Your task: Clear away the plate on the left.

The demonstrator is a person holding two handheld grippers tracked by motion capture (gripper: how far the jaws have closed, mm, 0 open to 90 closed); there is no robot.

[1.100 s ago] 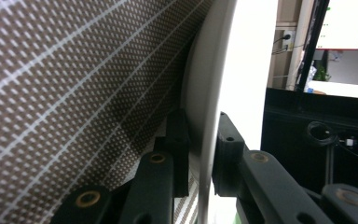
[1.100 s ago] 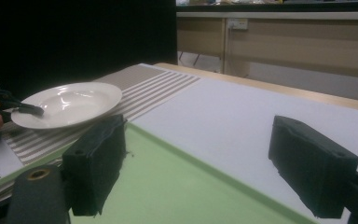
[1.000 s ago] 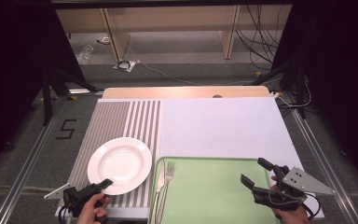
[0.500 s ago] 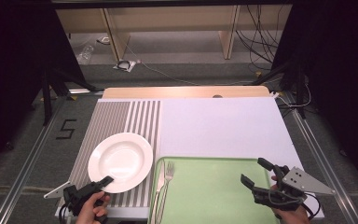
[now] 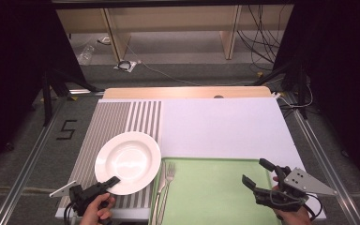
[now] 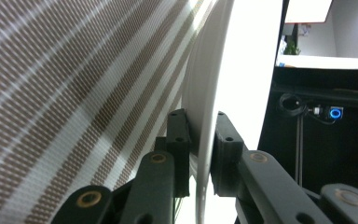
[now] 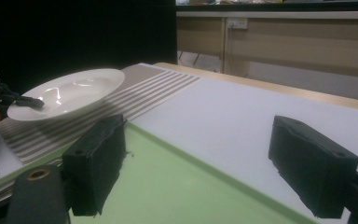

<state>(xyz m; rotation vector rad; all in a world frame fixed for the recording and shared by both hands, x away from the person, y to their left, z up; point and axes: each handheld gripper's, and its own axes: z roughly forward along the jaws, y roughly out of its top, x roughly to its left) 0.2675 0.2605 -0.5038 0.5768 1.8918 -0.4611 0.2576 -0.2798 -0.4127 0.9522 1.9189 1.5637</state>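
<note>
While the left hand-held gripper (image 5: 114, 181) clamps the white plate (image 5: 129, 161) at its six o'clock rim:
Plate tilts, far edge raised toward twelve; right hand-held gripper (image 5: 258, 173) hovers wide, empty.

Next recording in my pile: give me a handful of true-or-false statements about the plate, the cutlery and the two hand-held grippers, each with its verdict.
1. The left hand-held gripper is clamped on the rim of the white plate. True.
2. The plate lies flat on the striped mat. False: in the right gripper view it is tilted, with its far edge lifted off the mat.
3. The right hand-held gripper holds the fork. False: its jaws stand open and empty above the green tray.
4. The fork lies at the left edge of the green tray. True.
5. The plate has food on it. False: it is bare.
</note>
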